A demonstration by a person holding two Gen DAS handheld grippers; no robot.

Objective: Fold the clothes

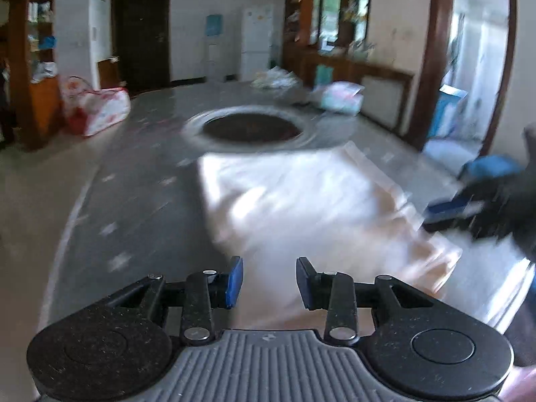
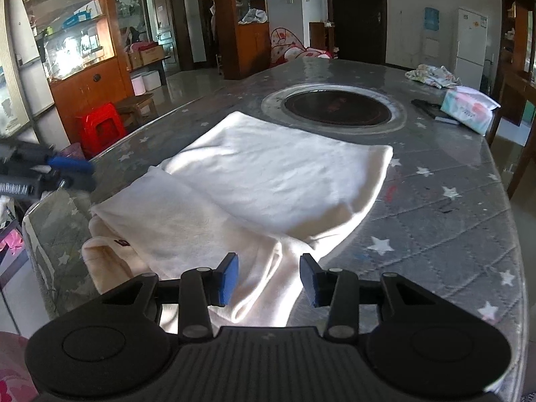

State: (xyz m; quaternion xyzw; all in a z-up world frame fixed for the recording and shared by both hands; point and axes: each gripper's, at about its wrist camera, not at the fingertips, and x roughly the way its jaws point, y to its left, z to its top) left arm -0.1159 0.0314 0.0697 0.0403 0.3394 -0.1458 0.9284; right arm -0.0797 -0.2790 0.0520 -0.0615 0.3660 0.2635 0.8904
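Across the grey star-quilted oval table, the cream knit garment lies partly folded, its long axis running from the near edge toward the round dark inset burner. Directly ahead of the right gripper, a loose end trails between its parted jaws, not pinched. Off the garment's left edge, the left gripper hangs open and empty. Judging by this, the right hand is nearer for the next fold.

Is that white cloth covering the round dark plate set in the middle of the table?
No, the white garment lies on the near side of the round dark plate, which is fully uncovered.
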